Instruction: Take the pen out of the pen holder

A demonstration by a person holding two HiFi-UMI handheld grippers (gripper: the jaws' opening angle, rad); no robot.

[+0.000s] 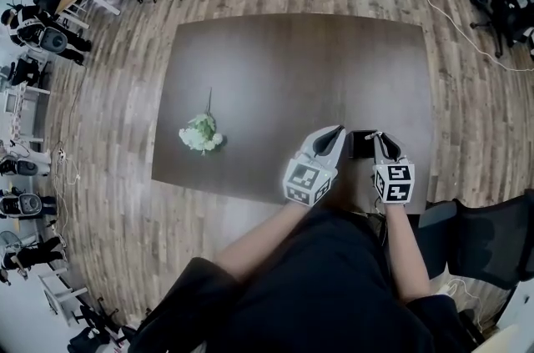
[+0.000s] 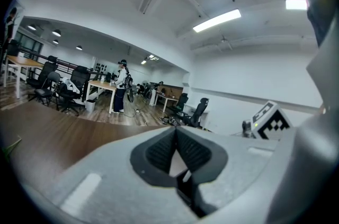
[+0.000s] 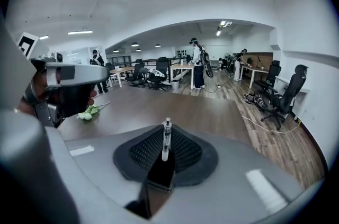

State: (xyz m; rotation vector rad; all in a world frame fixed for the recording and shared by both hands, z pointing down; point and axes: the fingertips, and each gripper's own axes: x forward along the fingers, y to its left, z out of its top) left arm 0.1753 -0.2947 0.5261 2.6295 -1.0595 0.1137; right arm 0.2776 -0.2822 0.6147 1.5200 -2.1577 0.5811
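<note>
Well, far to the left on the brown surface (image 1: 292,59) lies a small bunch of white and green flowers (image 1: 200,134), all by itself and well away from everything else. Next comes the left claw (image 1: 337,131), down near the front edge of the surface. Its two tips are pressed together and there is nothing between them. It points toward the left side of the black pen holder (image 1: 361,144) and sits just beside it. The pen holder stands between the two claws, close to the front edge. On its other side is the right claw (image 1: 380,136), which points down at the holder from above. This claw is squeezed narrow on the pen (image 3: 166,139), with the dark ribbed pads (image 3: 185,150) pushing on it from both sides. The pen is thin, clear and white, and it stands straight up between the pads with its top poking out past the tips. Its bottom end is right at the top of the dark holder, and I cannot tell if it is all the way out. Far right, off the surface, is a black chair (image 1: 488,243) on the wooden floor (image 1: 125,201).
</note>
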